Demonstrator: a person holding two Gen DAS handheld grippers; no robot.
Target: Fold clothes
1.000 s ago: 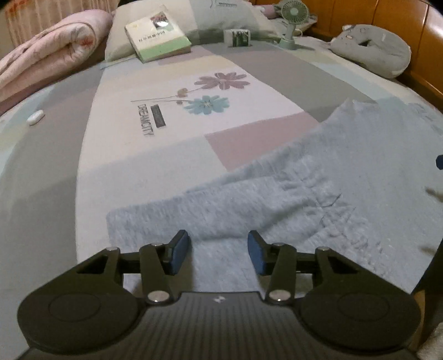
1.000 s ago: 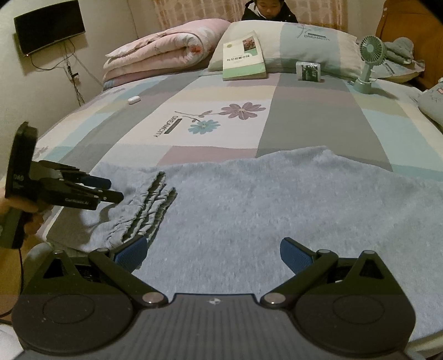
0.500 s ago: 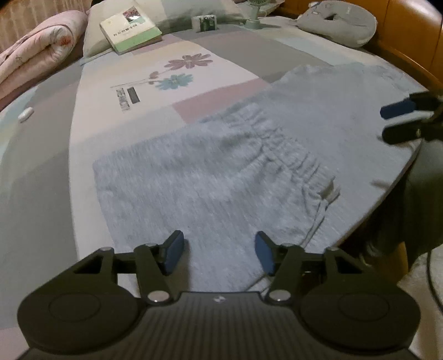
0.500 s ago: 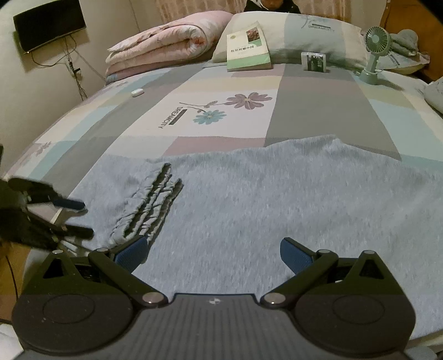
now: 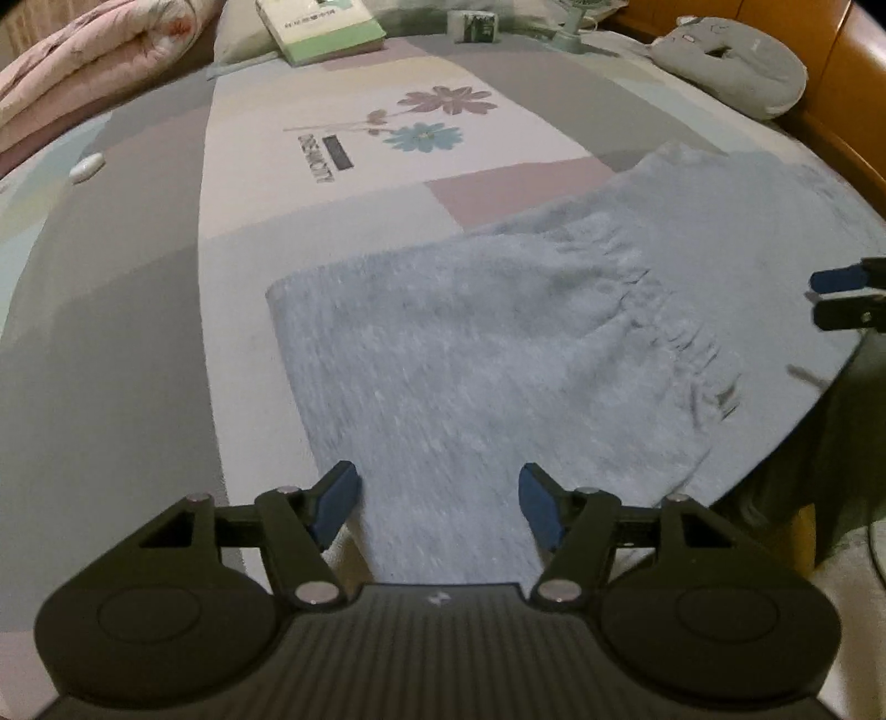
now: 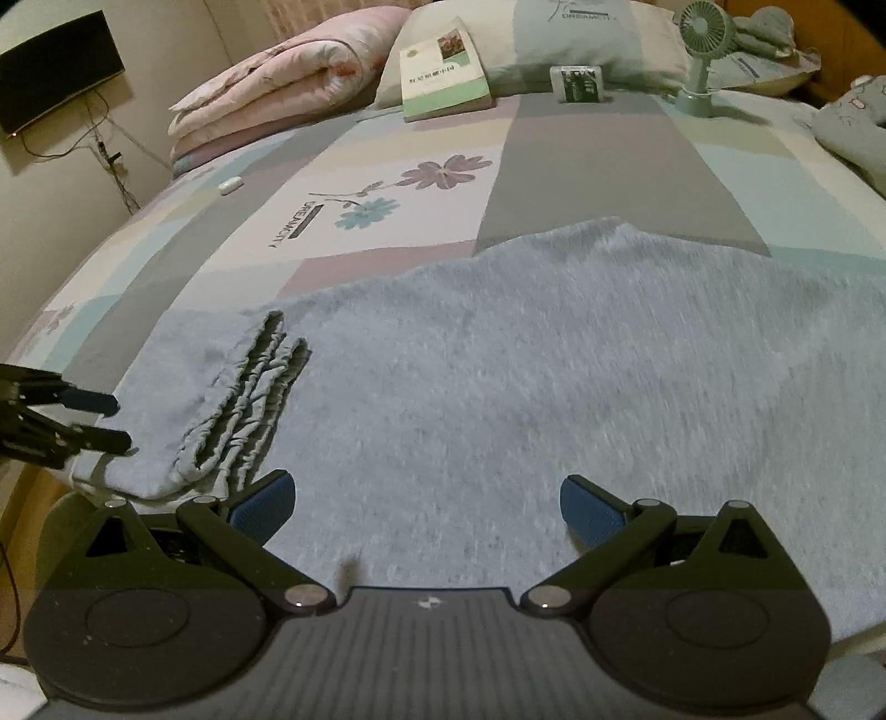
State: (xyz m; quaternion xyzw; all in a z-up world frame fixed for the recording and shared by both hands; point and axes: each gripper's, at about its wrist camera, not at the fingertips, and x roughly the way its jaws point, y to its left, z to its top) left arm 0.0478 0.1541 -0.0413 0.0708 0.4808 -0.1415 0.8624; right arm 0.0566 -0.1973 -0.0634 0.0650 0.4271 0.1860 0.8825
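Observation:
A pair of light grey fleece trousers [image 5: 498, 343] [image 6: 526, 387] lies flat along the near edge of the bed, its gathered elastic waistband [image 6: 249, 410] [image 5: 681, 332] folded over at one end. My left gripper [image 5: 437, 498] hovers open over the garment's end near the bed edge, nothing between its blue pads. My right gripper [image 6: 426, 509] stands open, wider, above the middle of the trousers, also with nothing in it. Each gripper shows in the other's view: the right gripper [image 5: 841, 293] at the right edge, the left gripper [image 6: 105, 423] at the left edge.
The patchwork bedsheet [image 5: 310, 166] stretches beyond the trousers. At the head end lie a green book [image 6: 443, 72], a small box [image 6: 578, 83], a desk fan [image 6: 703, 50], a pillow, a folded pink quilt [image 6: 277, 94] and a grey cushion [image 5: 731, 72]. A small white object [image 5: 86, 166] rests at left.
My left gripper swung its view from side to side over the garment's end and opened wider. My right gripper drifted slightly, staying open above the trousers.

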